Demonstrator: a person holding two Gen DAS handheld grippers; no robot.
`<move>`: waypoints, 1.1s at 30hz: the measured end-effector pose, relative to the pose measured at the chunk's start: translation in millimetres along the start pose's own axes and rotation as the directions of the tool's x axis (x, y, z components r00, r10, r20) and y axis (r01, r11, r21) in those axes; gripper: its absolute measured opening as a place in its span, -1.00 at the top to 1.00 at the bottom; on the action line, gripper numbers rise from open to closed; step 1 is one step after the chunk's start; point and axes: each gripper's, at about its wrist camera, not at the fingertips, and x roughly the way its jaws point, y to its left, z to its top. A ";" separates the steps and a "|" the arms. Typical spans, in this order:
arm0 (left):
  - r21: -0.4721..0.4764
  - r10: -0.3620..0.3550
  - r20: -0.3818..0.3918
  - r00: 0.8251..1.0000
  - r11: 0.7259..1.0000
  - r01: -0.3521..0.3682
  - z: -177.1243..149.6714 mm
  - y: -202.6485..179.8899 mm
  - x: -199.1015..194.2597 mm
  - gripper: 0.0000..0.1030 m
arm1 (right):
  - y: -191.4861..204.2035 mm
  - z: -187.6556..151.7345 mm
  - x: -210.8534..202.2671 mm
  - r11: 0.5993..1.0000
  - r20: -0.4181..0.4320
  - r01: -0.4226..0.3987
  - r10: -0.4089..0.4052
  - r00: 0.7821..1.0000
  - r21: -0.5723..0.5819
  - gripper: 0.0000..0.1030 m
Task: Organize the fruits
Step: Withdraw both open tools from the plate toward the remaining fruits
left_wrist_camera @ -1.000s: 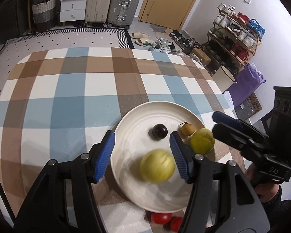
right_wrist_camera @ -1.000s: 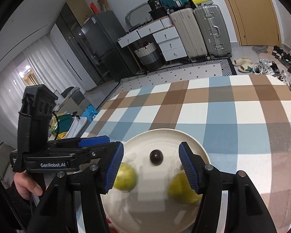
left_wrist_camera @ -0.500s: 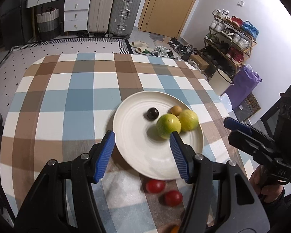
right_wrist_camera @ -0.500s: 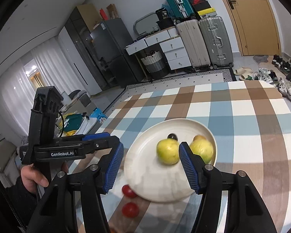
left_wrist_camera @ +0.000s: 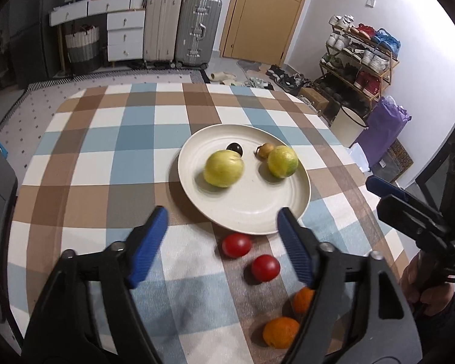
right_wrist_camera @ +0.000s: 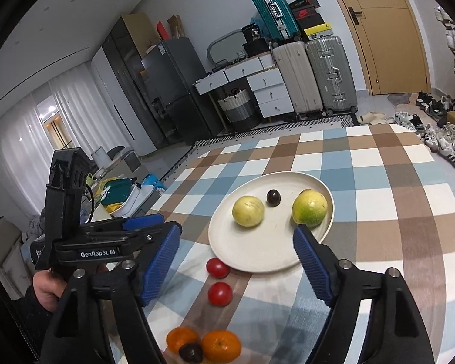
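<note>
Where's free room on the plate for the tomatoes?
The near half of the plate, in front of both yellow-green fruits, is bare. The far side is crowded: dark fruit, small brown fruit.

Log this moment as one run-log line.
left hand-held gripper: open, empty | right hand-held gripper: open, empty | plate: two yellow-green fruits, dark fruit | tablecloth: two tomatoes, two oranges

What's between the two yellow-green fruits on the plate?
On the plate, a small dark fruit sits in the gap between the left one and the right one, set back; clearest in right wrist view.
</note>
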 end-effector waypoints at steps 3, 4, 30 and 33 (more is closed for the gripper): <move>0.023 0.013 0.014 1.000 1.000 -0.013 -7.7 -6.1 -10.1 -0.57 | 6.4 -6.9 -6.4 1.000 0.011 0.006 -0.006 1.000 -0.018 -0.66; 0.029 0.017 0.014 1.000 0.999 -0.017 -10.4 -8.0 -14.1 -0.58 | 7.7 -9.0 -7.9 1.000 0.014 0.009 -0.009 1.000 -0.020 -0.70; -0.012 0.038 0.017 0.999 0.999 -0.038 -75.4 -17.3 -45.0 -0.97 | 30.1 -60.1 -68.1 1.000 0.081 0.023 -0.025 0.996 0.019 -0.99; -0.021 0.010 -0.016 1.000 1.000 -0.011 -87.3 -17.7 -38.2 -0.97 | 29.6 -66.8 -70.6 0.999 0.077 0.019 -0.021 0.997 0.030 -0.99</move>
